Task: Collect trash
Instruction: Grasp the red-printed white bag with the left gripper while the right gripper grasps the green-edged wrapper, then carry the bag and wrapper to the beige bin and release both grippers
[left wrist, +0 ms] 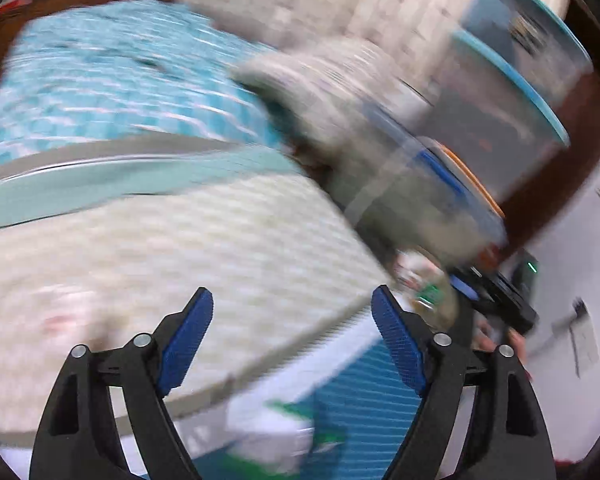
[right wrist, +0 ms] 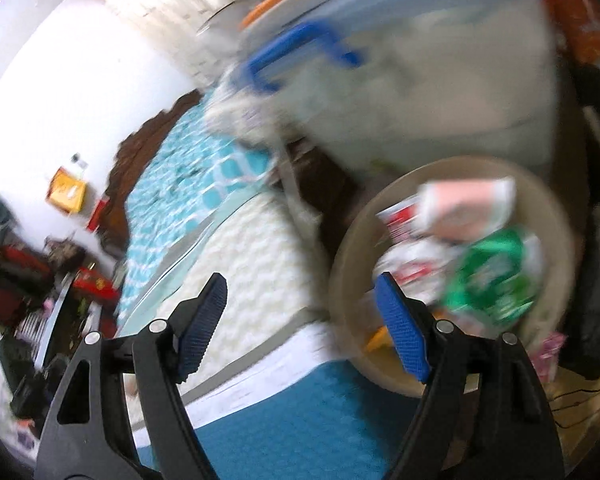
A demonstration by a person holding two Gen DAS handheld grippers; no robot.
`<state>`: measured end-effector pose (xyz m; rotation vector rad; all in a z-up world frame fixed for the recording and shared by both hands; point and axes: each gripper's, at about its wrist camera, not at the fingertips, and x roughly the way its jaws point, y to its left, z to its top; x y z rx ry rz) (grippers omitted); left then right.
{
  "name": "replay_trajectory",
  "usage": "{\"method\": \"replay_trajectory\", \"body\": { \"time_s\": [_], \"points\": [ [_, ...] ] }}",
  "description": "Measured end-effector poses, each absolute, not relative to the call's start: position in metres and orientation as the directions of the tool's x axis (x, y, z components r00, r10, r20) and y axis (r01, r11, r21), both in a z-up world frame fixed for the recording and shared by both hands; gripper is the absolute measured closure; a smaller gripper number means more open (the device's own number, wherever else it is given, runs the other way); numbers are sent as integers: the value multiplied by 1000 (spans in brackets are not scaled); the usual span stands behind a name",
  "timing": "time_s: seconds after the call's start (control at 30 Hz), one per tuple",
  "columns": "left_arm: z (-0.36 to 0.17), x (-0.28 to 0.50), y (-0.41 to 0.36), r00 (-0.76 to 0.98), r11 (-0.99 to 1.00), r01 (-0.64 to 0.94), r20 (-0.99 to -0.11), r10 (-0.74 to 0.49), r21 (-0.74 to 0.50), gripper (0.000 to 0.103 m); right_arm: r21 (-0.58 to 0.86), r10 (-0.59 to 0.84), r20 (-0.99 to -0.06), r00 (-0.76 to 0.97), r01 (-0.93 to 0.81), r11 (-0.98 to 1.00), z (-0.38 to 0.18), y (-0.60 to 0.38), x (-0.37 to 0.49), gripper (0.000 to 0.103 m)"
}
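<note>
Both views are motion-blurred. A round beige trash bin (right wrist: 556, 216) stands on the floor beside the bed and holds several wrappers, among them a green packet (right wrist: 496, 276) and a pink and white packet (right wrist: 466, 204). My right gripper (right wrist: 300, 292) is open and empty, its right finger over the bin's near rim. The bin also shows small in the left wrist view (left wrist: 424, 280). My left gripper (left wrist: 292, 308) is open and empty above the white quilted mattress (left wrist: 180, 248). A blurred white and green object (left wrist: 284, 432) lies low between its fingers.
A blue patterned bedsheet (left wrist: 112, 84) covers the far part of the bed. Clear storage tubs with blue handles (right wrist: 420, 80) are stacked next to the bin. A teal side panel (right wrist: 292, 420) runs below the mattress. Clutter sits on the floor at the left (right wrist: 40, 280).
</note>
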<state>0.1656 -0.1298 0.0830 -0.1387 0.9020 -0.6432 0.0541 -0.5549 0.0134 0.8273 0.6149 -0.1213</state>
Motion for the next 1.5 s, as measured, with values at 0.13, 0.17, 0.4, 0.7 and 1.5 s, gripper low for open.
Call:
{"method": "replay_trajectory", "body": {
  "time_s": [0.13, 0.17, 0.4, 0.7, 1.5],
  "points": [
    [73, 176, -60, 544, 906, 282, -724, -423, -317, 23, 661, 252, -556, 792, 236, 713, 10, -493, 77, 26],
    [68, 178, -49, 552, 919, 259, -735, -394, -298, 23, 661, 277, -558, 782, 217, 719, 8, -479, 82, 26],
    [16, 196, -28, 539, 961, 202, -797, -272, -191, 21, 651, 418, -590, 691, 99, 753, -15, -370, 92, 26],
    [-47, 236, -34, 438, 960, 138, -855, -278, -242, 57, 580, 410, -640, 650, 60, 812, -24, -302, 59, 26],
    [-54, 103, -78, 220, 774, 465, -791, -572, -430, 63, 782, 611, -561, 559, 116, 612, -57, -271, 45, 52]
  ]
}}
